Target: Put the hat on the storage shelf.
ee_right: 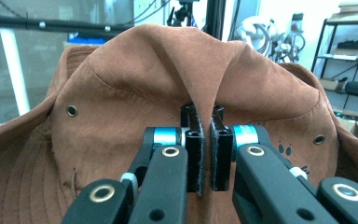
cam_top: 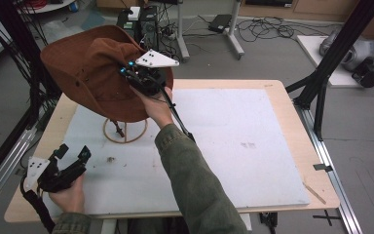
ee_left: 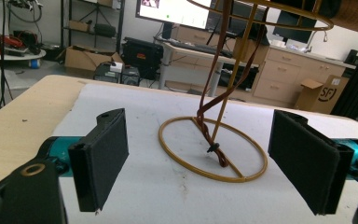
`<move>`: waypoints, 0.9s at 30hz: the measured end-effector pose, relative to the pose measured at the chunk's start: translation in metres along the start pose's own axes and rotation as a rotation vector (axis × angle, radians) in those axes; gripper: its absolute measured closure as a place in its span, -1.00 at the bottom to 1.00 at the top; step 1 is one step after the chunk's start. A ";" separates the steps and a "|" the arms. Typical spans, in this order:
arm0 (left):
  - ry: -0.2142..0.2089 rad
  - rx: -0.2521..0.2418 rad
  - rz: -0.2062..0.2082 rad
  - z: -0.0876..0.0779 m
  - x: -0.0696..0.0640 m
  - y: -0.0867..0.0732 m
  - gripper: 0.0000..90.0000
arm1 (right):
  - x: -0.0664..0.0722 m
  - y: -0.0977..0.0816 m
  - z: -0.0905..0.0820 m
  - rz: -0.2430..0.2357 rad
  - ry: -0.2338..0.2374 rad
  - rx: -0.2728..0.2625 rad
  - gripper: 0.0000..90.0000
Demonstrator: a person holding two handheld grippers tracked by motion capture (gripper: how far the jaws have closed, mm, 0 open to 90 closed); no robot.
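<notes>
Nearest the high camera we have the sleeve (cam_top: 195,190) of the right arm, reaching forward across the white mat (cam_top: 253,146). At its end the right gripper (cam_top: 137,78) has its 2 jaws pressed together on a pinch of the brown hat (cam_top: 95,73). In the right gripper view that fold of crown fabric (ee_right: 200,79) rises straight out from between the pads, so the grip is on cloth alone, not on the brim. We judge that pinching the crown gives 1 firm handle on a floppy thing and lets the brim hang free around it.

The hat sits up off the table, over the wire hat stand (cam_top: 125,130), tilted toward the person. Whether it rests on the stand's top ring or is carried clear of it, we cannot tell. The chin cord (ee_left: 209,116) hangs down through the stand to the base ring (ee_left: 213,148), which fits a hat that is on or just above it.

The left gripper (cam_top: 73,155) waits low at the near left of the table (cam_top: 282,92), held in the left hand (cam_top: 68,197), jaws wide apart and holding nothing. Its pads (ee_left: 100,156) frame the base ring from a little way off. We read that as standby: placed to steady the light stand if the hat drags it.
</notes>
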State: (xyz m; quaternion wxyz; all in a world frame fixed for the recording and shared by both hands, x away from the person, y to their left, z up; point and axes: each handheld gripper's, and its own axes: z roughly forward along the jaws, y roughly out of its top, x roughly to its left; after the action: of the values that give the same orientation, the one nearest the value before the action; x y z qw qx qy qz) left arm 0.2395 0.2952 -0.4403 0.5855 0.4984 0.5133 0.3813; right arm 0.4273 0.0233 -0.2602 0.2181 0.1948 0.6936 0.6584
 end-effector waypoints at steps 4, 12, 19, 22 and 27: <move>0.000 0.003 -0.003 0.000 0.000 0.000 -0.55 | 0.002 0.001 0.002 -0.022 0.009 0.023 0.95; -0.003 0.003 0.006 0.000 -0.001 0.000 -0.55 | 0.003 0.002 0.010 -0.059 0.034 0.100 0.95; -0.005 0.002 0.005 0.000 -0.002 0.001 -0.55 | 0.008 0.002 0.014 -0.104 0.052 0.158 0.95; -0.006 0.003 0.007 0.000 -0.002 0.001 -0.55 | 0.009 0.002 0.015 -0.111 0.048 0.184 0.95; -0.004 0.005 0.006 0.000 -0.002 0.001 -0.55 | 0.009 0.002 0.016 -0.107 0.041 0.194 0.95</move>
State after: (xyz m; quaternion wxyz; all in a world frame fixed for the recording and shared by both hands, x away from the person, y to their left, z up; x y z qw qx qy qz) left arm 0.2390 0.2937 -0.4386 0.5840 0.5021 0.5117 0.3809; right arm 0.4287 0.0416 -0.2590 0.2187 0.1642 0.7677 0.5795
